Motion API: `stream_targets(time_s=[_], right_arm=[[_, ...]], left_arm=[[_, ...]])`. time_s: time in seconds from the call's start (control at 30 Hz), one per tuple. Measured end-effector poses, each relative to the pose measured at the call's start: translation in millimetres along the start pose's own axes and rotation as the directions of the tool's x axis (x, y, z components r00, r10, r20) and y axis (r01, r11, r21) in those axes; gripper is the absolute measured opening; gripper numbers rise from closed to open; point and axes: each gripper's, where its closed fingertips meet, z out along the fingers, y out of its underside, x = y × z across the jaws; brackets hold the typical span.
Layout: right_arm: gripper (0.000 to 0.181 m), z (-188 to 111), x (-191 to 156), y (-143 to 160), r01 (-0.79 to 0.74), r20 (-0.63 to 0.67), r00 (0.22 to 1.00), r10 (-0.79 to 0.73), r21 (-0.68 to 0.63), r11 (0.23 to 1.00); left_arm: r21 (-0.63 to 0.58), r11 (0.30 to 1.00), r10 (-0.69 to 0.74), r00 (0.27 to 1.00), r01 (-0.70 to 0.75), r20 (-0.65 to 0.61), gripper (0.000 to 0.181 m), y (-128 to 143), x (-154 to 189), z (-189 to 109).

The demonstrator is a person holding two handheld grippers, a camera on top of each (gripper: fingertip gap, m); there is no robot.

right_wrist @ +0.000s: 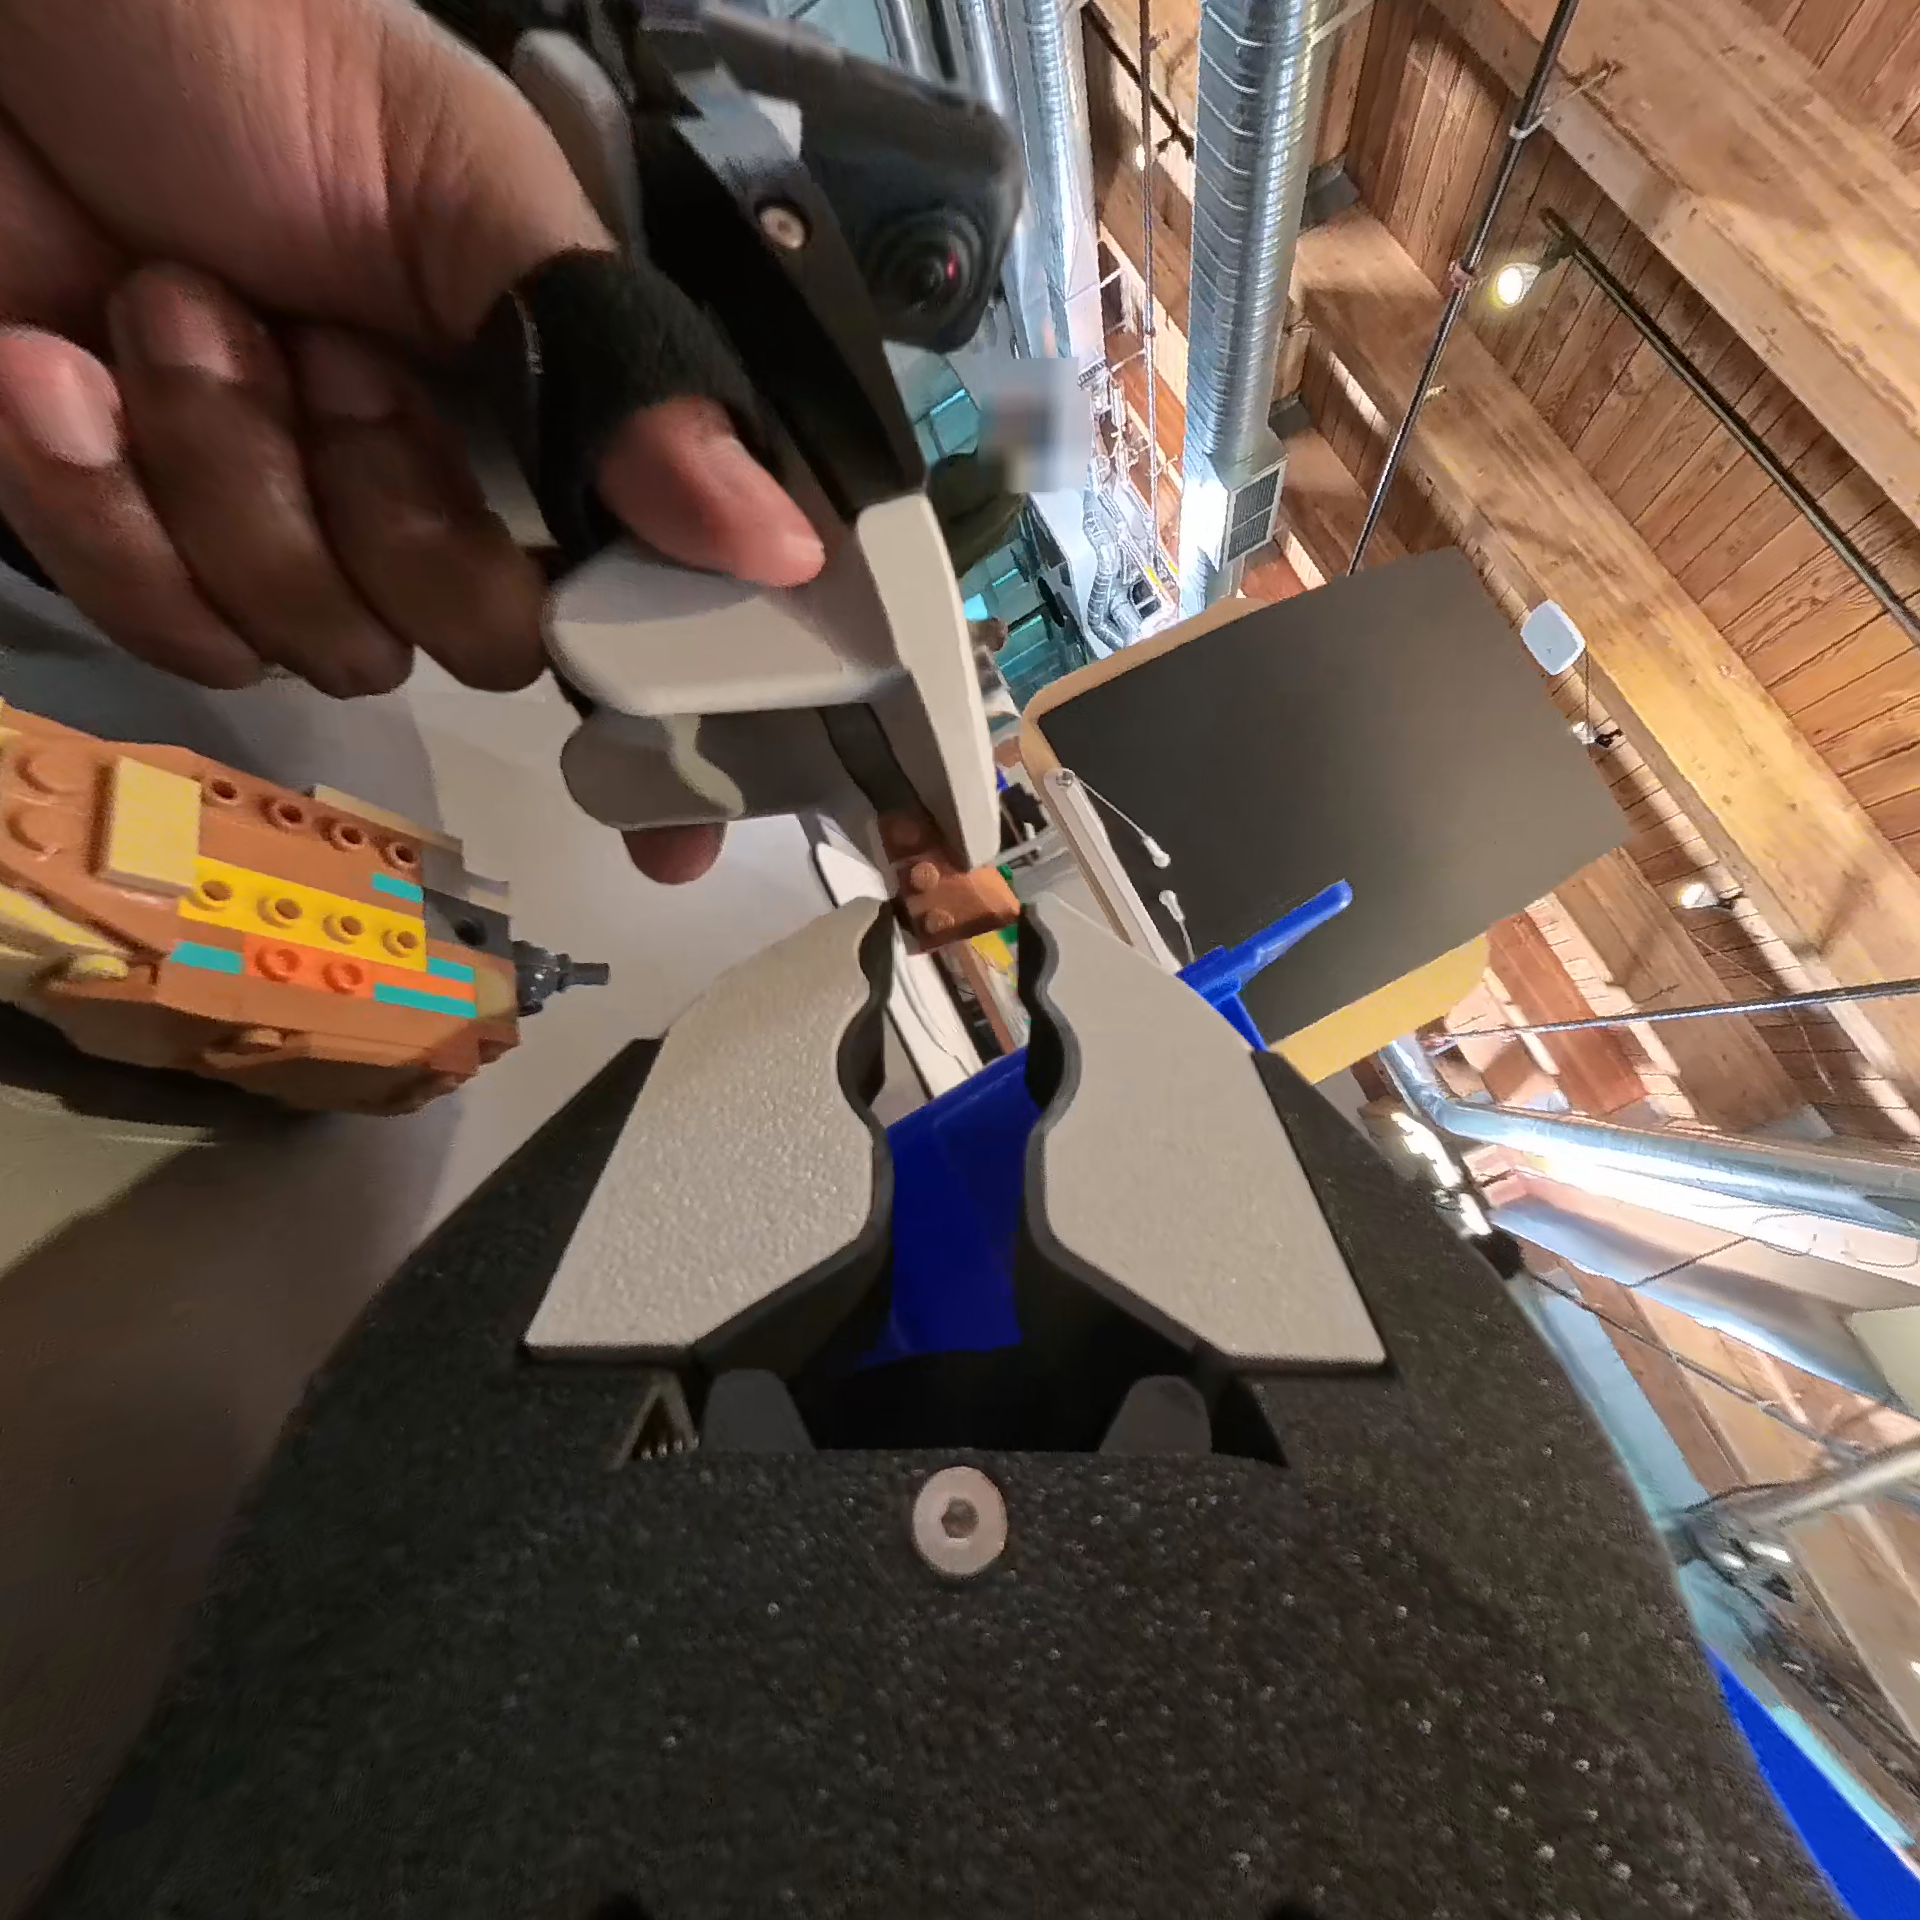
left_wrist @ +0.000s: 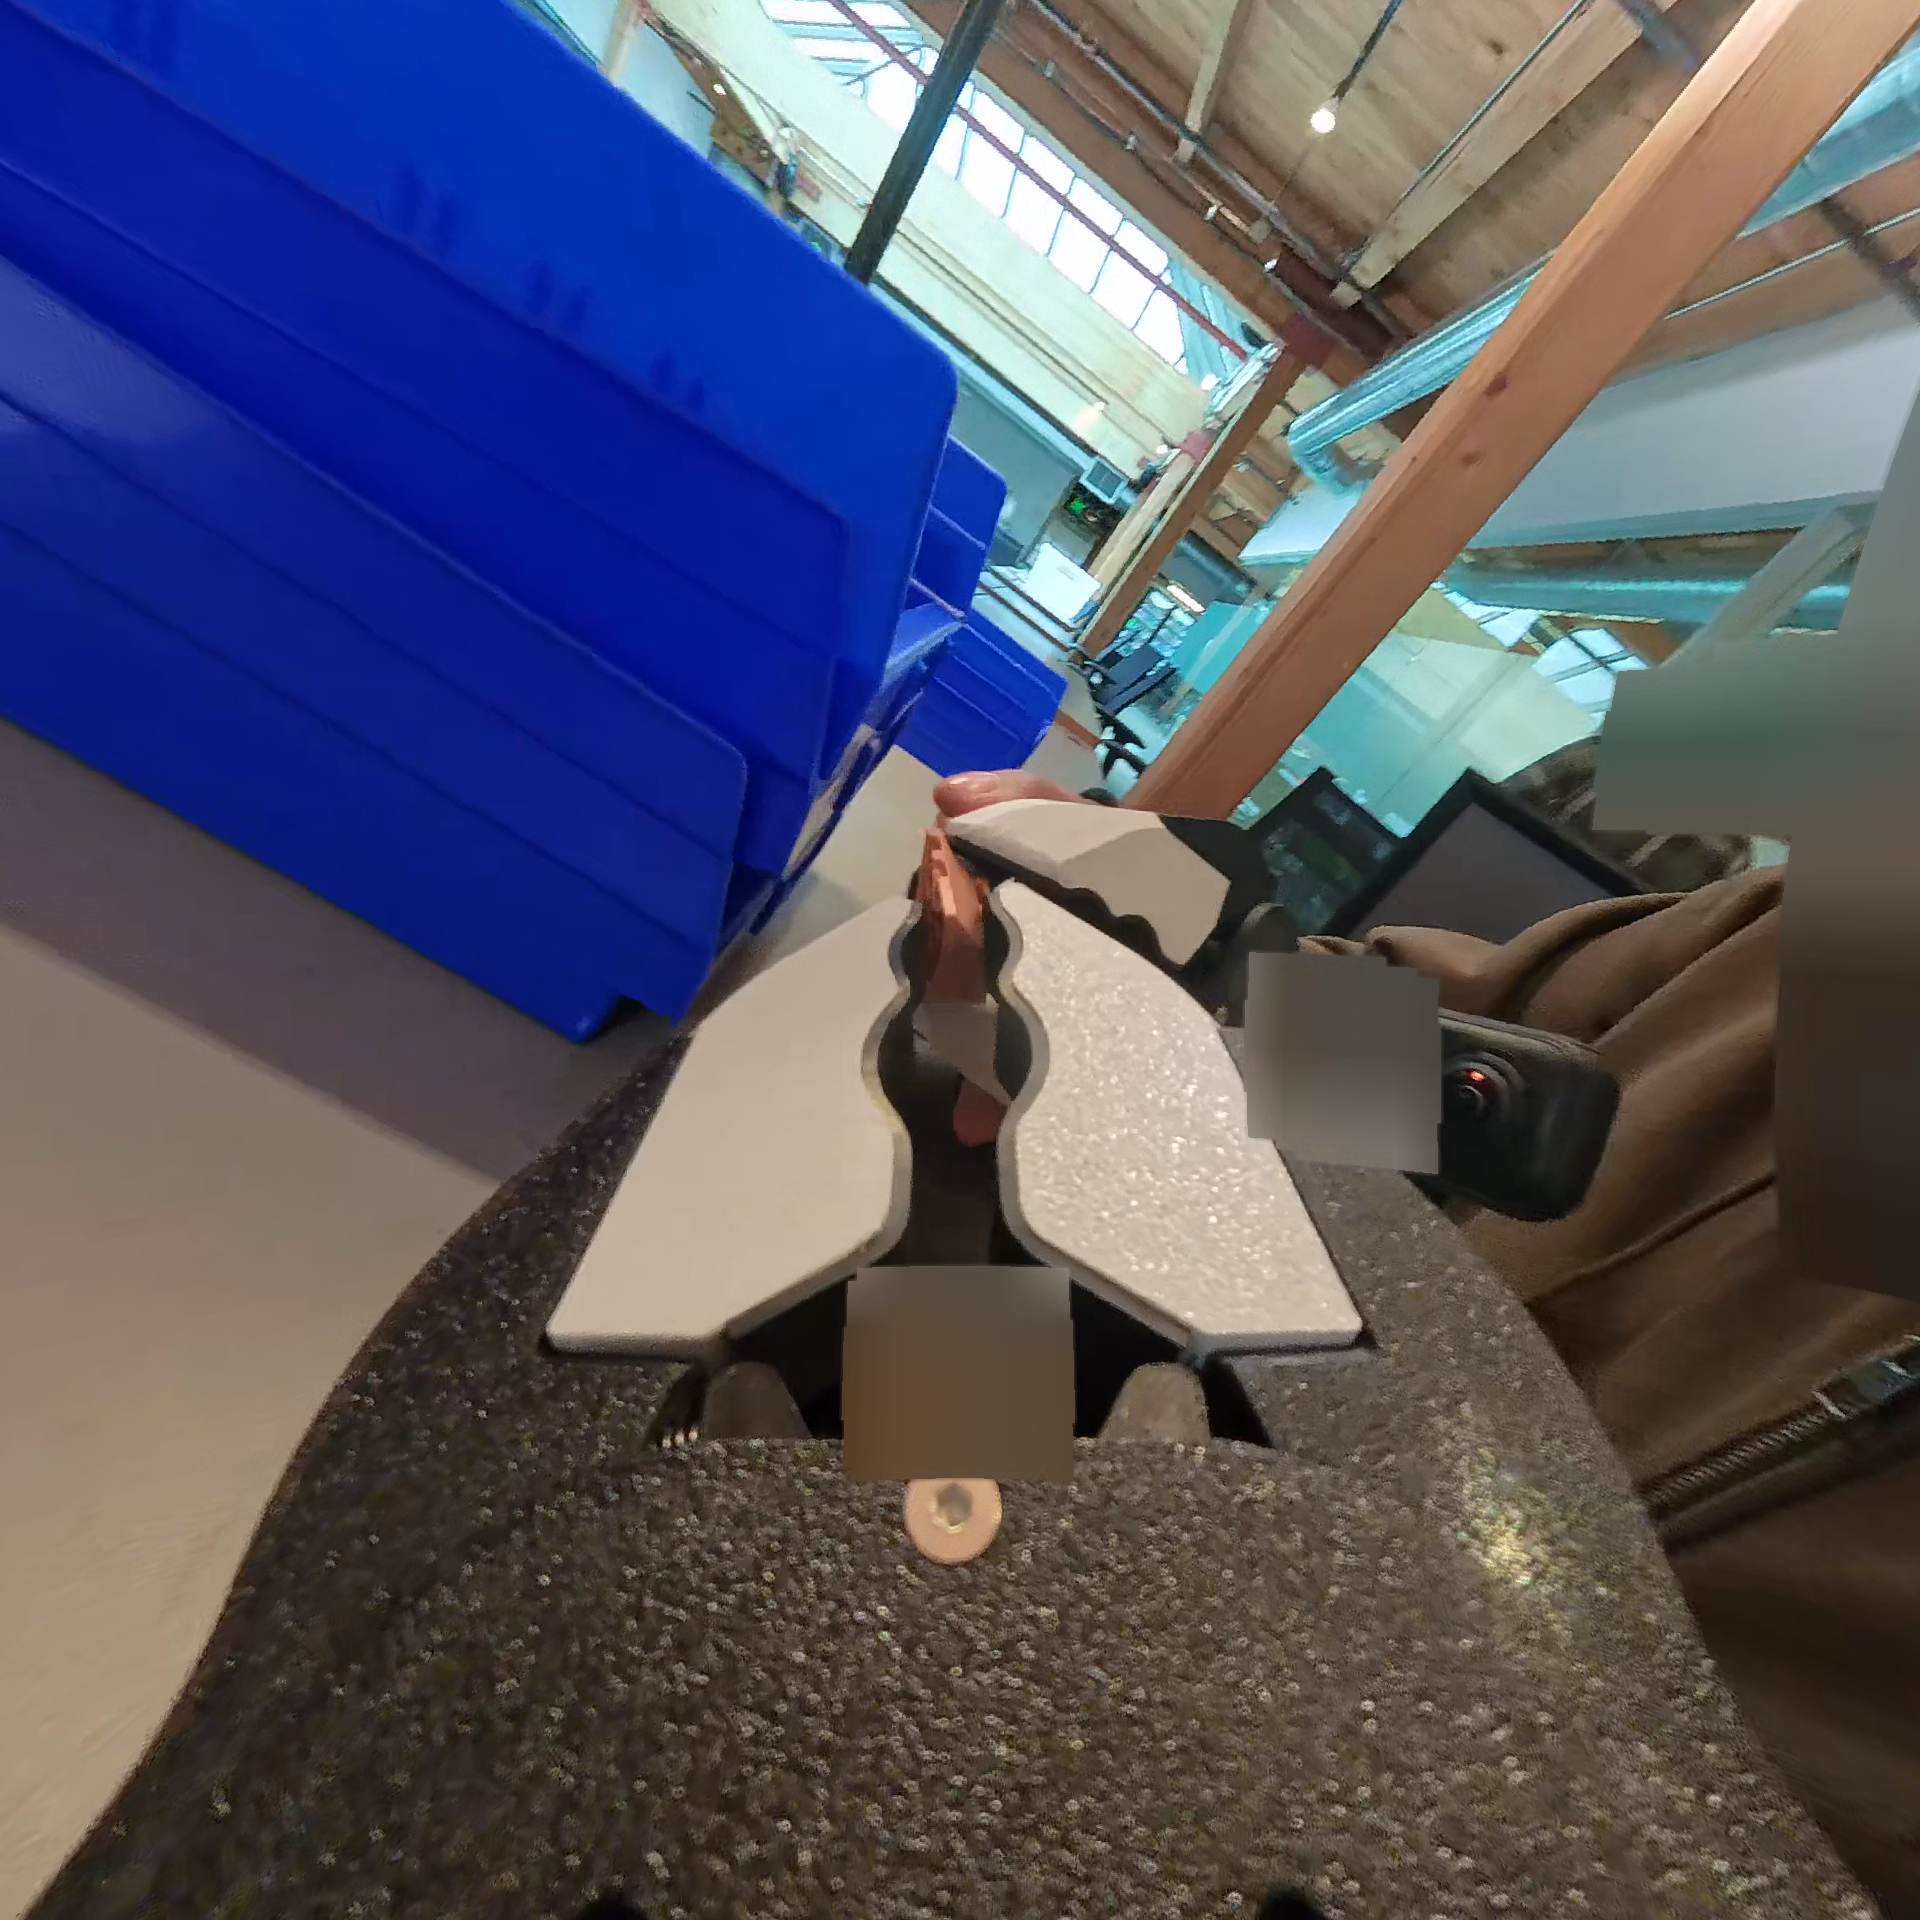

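Your left gripper is hemmed in on its left by the stacked blue bins, which stand near on the grey table. Straight ahead, the other gripper's fingers block the way, touching the brown brick piece at your tips. Your right gripper has the brick model near on its left, and the hand crowds the space above. The gap between its fingers is free.
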Motion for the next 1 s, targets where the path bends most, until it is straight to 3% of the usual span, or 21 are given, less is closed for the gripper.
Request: stream_targets(time_s=[0.17, 0.33, 0.5, 0.8, 0.93, 1.0], right_arm=[[0.022, 2, -2, 3, 0.132, -0.025, 0.991, -0.134, -0.056, 0.990], [0.018, 3, -3, 1, 0.188, -0.026, 0.981, -0.190, -0.057, 0.981], [0.017, 0, -3, -4, 0.136, 0.000, 0.991, -0.136, -0.008, 0.991], [0.017, -8, -6, -9, -0.045, 0.125, 0.992, 0.036, 0.074, 0.996], [0.016, -13, -18, -17, -0.141, 0.242, 0.964, 0.113, 0.106, 0.984], [0.016, -11, -18, -12, -0.089, 0.205, 0.976, 0.073, 0.068, 0.994]], left_arm=[[-0.008, 0.994, 0.111, 0.984, -0.111, 0.142, 0.009, -1, -9, 0], [-0.010, 0.987, 0.158, 0.971, -0.158, 0.179, 0.009, -1, -7, 0], [-0.073, 0.951, 0.308, 0.933, -0.300, 0.187, 0.008, -1, -2, -2], [-0.121, 0.906, 0.422, 0.893, -0.406, 0.159, 0.006, 3, 2, -2], [-0.091, 0.887, 0.461, 0.862, -0.452, 0.210, 0.000, -9, -3, -11], [-0.053, 0.905, 0.424, 0.889, -0.421, 0.176, 0.000, -16, 2, -16]])
